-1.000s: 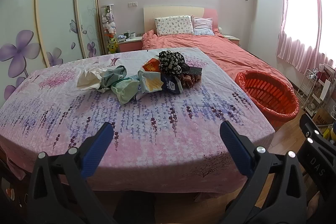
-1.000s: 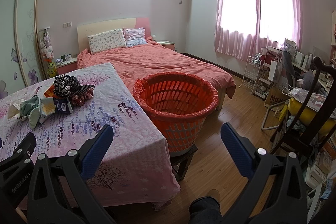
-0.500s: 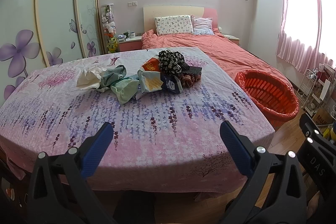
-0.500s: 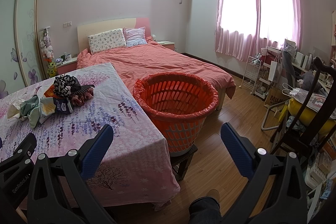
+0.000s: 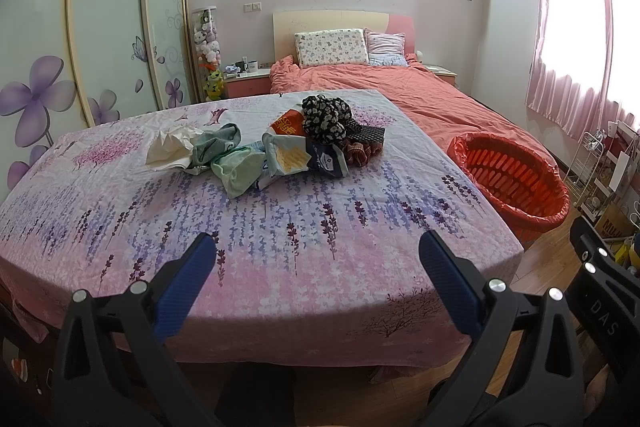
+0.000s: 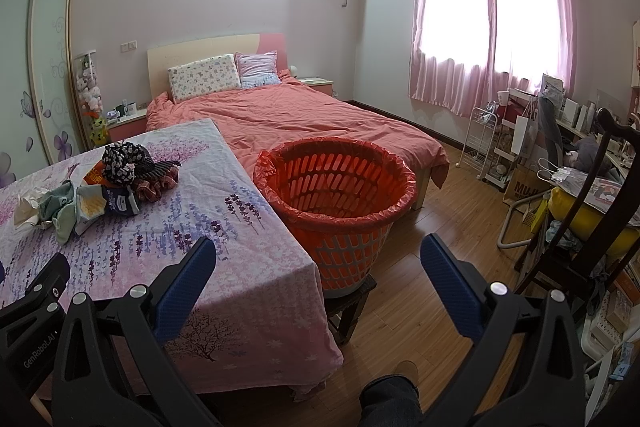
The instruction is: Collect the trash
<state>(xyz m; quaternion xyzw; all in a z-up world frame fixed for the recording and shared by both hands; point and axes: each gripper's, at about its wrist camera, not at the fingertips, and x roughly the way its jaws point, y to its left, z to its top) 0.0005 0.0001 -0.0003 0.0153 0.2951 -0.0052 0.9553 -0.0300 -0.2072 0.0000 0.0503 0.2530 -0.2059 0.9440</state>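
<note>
Trash pile (image 5: 276,143) beyond left claw (image 5: 318,267)

Ahead of your left gripper (image 5: 316,259) the table (image 5: 280,267) carries 1 heap of trash (image 5: 276,143) toward its far side, well apart from the near edge. The basket (image 6: 336,203) stands just beside the table's right edge, on a stool (image 6: 352,303) on the floor, ahead of your right gripper (image 6: 318,263). Behind the table and basket lies the bed (image 6: 320,119), with 2 pillows (image 6: 220,77) at its head. A chair (image 6: 592,211) stands far right.
</note>
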